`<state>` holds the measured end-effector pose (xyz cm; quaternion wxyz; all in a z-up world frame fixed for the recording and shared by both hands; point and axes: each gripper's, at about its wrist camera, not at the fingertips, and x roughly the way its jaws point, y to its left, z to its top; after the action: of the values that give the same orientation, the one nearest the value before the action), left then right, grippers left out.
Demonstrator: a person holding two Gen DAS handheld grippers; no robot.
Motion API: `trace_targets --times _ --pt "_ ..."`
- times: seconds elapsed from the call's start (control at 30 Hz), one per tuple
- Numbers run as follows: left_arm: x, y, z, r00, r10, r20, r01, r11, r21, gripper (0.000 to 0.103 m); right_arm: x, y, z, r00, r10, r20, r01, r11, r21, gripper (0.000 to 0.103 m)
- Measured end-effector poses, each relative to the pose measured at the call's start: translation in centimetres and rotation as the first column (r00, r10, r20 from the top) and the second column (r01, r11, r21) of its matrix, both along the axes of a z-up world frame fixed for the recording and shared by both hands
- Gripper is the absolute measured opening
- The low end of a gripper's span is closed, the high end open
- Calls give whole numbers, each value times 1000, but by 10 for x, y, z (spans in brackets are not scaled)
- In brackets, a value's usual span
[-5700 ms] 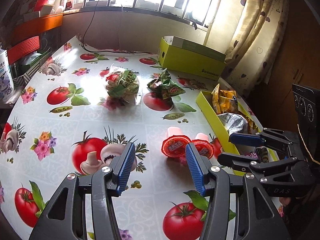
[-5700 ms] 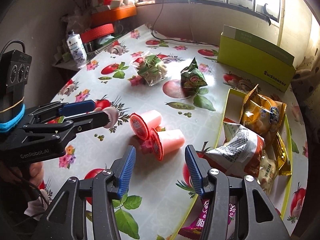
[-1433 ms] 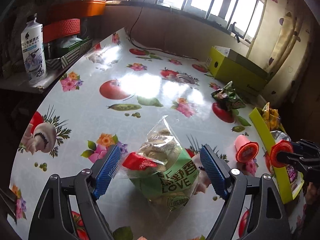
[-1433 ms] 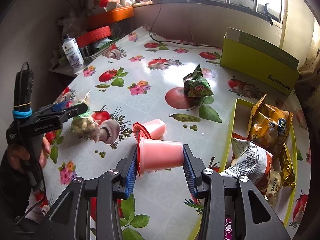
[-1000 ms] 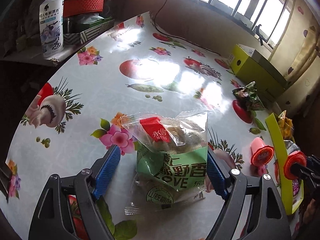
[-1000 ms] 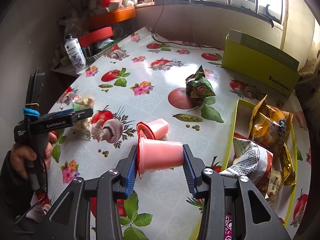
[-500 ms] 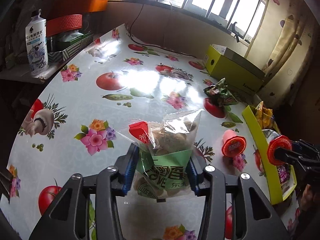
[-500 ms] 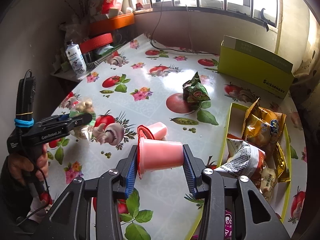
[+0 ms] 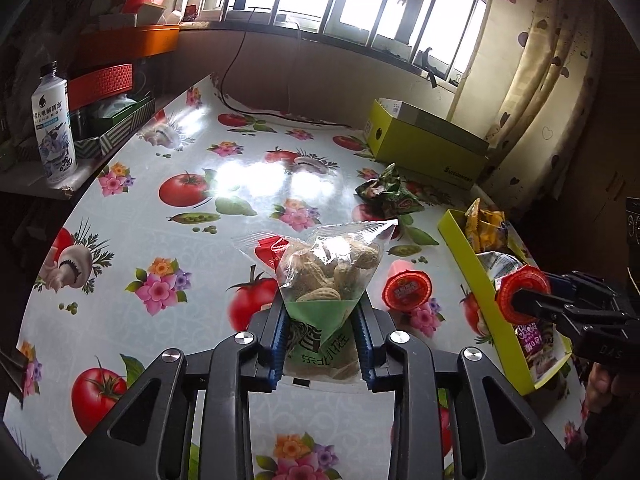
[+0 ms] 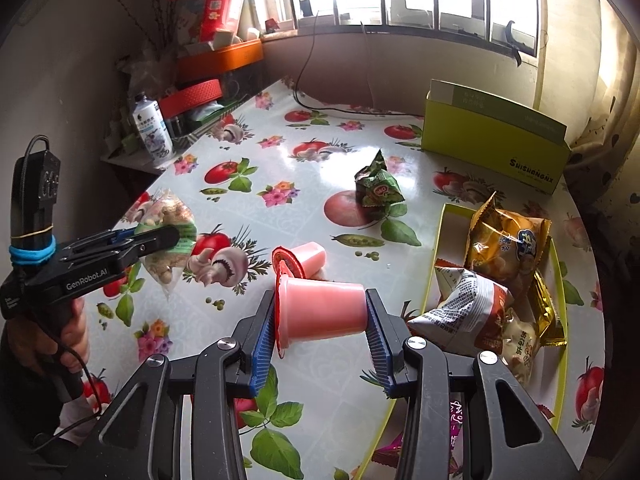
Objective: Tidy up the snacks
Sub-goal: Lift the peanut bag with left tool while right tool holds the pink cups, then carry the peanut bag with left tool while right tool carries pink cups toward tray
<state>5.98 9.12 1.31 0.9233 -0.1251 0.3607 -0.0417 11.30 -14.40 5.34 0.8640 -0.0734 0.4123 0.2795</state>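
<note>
A clear bag of peanuts (image 9: 332, 268) with a green bottom hangs lifted off the table, and my left gripper (image 9: 322, 320) is shut on its lower half, the jaws closing tight on it. The right wrist view shows that left gripper (image 10: 160, 236) with the bag (image 10: 172, 216) at the table's left side, held by a hand. My right gripper (image 10: 320, 320) is shut on a pink jelly cup (image 10: 320, 312) lying sideways, red lid to the left, held above the table beside the yellow tray (image 10: 434, 256). A second pink cup (image 10: 302, 258) lies on the table just beyond it.
The tray holds several snack packets, an orange one (image 10: 504, 240) at the back. A green packet (image 10: 378, 190) lies mid-table. A yellow box (image 10: 492, 140) stands at the far right. A white bottle (image 10: 152, 132) and orange bins sit on the shelf at left.
My left gripper has shut on the peanut bag and raised it off the table, moving right. The right gripper keeps hold of the pink cup, shifted slightly.
</note>
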Motion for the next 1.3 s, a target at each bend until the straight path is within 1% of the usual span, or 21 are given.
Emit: trace_targets --times 0.4,0.7,1.3 --pt "-4 -31 19 997 -74 36 74 997 15 30 -8 -16 9 999 -27 24 27 999 19 40" --pt "1 -63 27 988 -148 48 148 989 18 30 -13 -34 12 997 -68 33 67 997 26 40" --pt "14 -131 33 948 -314 44 314 949 21 30 -15 -80 15 984 -175 42 173 984 34 40"
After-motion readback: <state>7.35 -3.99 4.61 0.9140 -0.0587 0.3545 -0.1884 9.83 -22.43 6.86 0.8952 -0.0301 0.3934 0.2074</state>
